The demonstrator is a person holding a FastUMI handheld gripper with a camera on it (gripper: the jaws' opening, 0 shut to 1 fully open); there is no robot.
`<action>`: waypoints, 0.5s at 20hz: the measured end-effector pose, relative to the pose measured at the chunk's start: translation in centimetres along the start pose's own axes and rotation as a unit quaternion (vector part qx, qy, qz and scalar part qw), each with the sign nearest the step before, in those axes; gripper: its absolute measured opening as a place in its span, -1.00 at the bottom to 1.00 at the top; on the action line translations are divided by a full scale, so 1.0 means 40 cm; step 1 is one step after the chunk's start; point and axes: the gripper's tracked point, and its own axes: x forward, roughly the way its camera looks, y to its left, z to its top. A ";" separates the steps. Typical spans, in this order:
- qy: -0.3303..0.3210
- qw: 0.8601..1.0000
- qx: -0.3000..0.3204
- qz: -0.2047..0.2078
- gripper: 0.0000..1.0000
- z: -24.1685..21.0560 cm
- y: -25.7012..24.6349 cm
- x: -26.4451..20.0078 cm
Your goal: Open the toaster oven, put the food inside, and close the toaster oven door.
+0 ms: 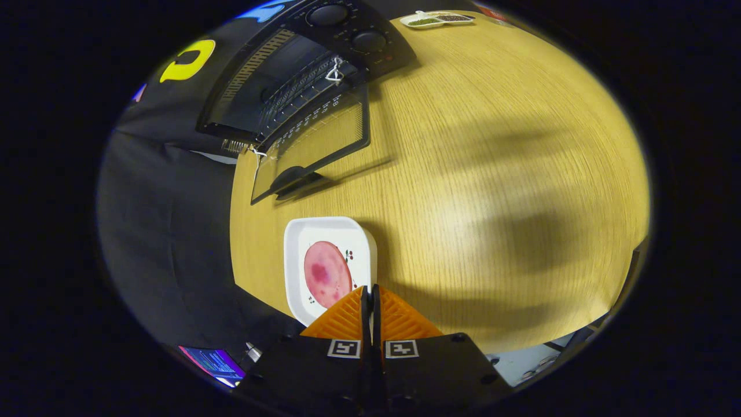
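My gripper (pixel 369 292) has its 2 fingers pressed together, with almost no gap between them, and they hold nothing. Just ahead of my fingertips, a little to the left, a white square dish (pixel 301 243) sits on the wooden table (pixel 492 174), and my fingertips overlap its near corner in the view. In the dish lies 1 round pink slice of food (pixel 325 272). Beyond the dish stands the black toaster oven (pixel 289 75), and its glass door (pixel 315 145) hangs open, down toward the table. Far behind, near the table's edge, I see a small white tray (pixel 437 19).
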 end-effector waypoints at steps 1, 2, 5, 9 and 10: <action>-0.005 1.000 0.006 0.005 -0.96 -0.002 0.014 -0.004; -0.013 1.000 0.012 0.011 -0.96 -0.004 0.030 -0.009; -0.052 0.997 0.041 0.028 -0.97 0.013 0.086 -0.020; -0.120 0.988 0.084 0.049 -0.97 0.037 0.173 -0.034; -0.136 0.985 0.091 0.049 -0.97 0.043 0.190 -0.033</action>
